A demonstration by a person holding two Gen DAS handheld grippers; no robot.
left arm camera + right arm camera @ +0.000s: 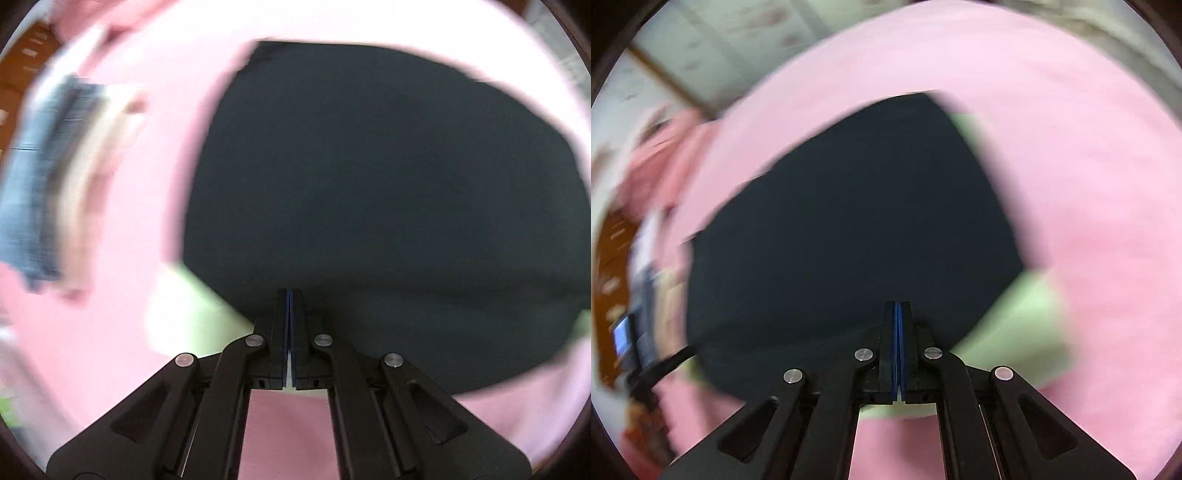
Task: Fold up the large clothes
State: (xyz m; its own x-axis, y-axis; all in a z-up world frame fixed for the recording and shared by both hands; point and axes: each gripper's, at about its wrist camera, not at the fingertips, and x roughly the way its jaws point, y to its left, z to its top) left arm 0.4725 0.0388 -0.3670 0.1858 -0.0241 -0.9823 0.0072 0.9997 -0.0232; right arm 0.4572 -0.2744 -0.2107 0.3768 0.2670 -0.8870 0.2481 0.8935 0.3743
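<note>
Apparently both sets of jaws are pressed together: the left gripper (pixel 290 295) and right gripper (pixel 898 306) each pinch the near edge of a dark garment (pixel 369 177) lying on pink bedding (pixel 1089 147); views are motion-blurred.

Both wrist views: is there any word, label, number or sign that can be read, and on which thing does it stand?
None can be read.
Dark cloth: plain, no print or tag visible.
Pink sheet: plain.
Brown furniture: pale marks, too blurred to read.
Small lit screen: too blurred to read.
</note>
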